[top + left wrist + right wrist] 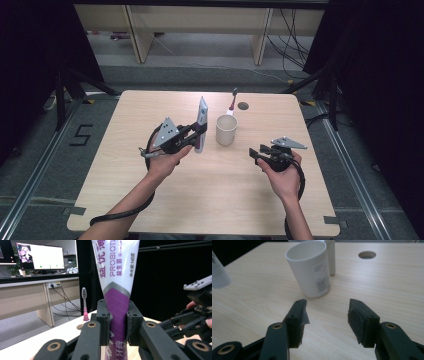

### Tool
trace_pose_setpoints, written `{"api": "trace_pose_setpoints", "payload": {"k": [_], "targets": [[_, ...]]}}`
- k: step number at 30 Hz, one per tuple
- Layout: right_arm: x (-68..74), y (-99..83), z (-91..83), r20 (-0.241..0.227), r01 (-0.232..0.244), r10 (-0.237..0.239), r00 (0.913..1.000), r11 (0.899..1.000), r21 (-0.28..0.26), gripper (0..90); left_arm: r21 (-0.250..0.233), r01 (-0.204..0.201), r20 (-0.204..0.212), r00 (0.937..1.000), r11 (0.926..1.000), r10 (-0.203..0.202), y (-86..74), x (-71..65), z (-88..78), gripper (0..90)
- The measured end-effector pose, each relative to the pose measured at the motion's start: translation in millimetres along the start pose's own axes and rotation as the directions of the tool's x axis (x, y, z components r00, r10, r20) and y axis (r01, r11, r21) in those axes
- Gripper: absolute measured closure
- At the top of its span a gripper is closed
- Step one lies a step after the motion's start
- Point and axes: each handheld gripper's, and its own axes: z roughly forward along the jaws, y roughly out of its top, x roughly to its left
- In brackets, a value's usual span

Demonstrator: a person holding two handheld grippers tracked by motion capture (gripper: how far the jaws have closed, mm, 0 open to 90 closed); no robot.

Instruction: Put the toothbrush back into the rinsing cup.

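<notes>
Forearms enter from the near edge of the table point(125, 210), one gripper per hand. Left gripper point(192, 134): jaws closed tight on the lower, purple part of a toothpaste tube point(117, 290), held upright above the table, just left of the cup point(226, 129). Right gripper point(328, 315): jaws apart with nothing between them, hovering low over bare wood, pointed toward the cup but well short of it.

Toothbrush point(232, 102) stands upright just behind the cup, bristles up; whether its base touches the cup I cannot tell. Round cable hole point(243, 106) sits in the table beyond.

Risks, as judged from here:
- Hard pinch on the tube's soft body could force paste out, or burst the seam, if the cap is off. Cap end not visible.
- Tube is tall above the jaws; a quick swing could clip the toothbrush or cup and tip either.
- Right gripper reaching past the cup could knock the toothbrush over.

Count: one tube, one cup, one toothbrush, two grippers.
</notes>
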Motion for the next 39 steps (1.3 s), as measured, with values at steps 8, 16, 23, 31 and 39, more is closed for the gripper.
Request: {"api": "trace_pose_setpoints", "payload": {"k": [8, 16, 23, 31, 39], "targets": [[20.5, 22.4, -11.2, -0.05, 0.003, -0.008, 0.9987, 0.994, -0.106, 49.5, 0.019, -0.013, 0.009, 0.9999, 0.9997, 0.013, -5.9, -4.8, 9.2, 76.5], [38.5, 40.2, -14.3, -0.082, 0.023, -0.037, 0.9959, 0.986, -0.163, 49.2, 0.027, -0.015, 0.011, 0.9998, 0.9995, 0.015, -9.3, -6.6, 14.1, 76.5], [54.3, 56.3, -12.6, -0.122, 0.072, -0.101, 0.9875, 0.973, -0.218, 48.5, 0.036, -0.021, 0.013, 0.9997, 0.9991, 0.021, -11.3, -7.5, 17.3, 76.5], [76.6, 71.4, -8.4, -0.195, 0.066, -0.115, 0.9741, 0.968, -0.242, 47.5, 0.043, -0.023, 0.017, 0.9996, 0.9988, 0.022, -13.7, -10.8, 20.7, 76.5], [94.7, 85.1, 1.0, -0.222, 0.072, -0.131, 0.9661, 0.964, -0.255, 46.6, 0.05, -0.03, 0.024, 0.9993, 0.9983, 0.029, -14.5, -16.2, 24.8, 76.5]]}}
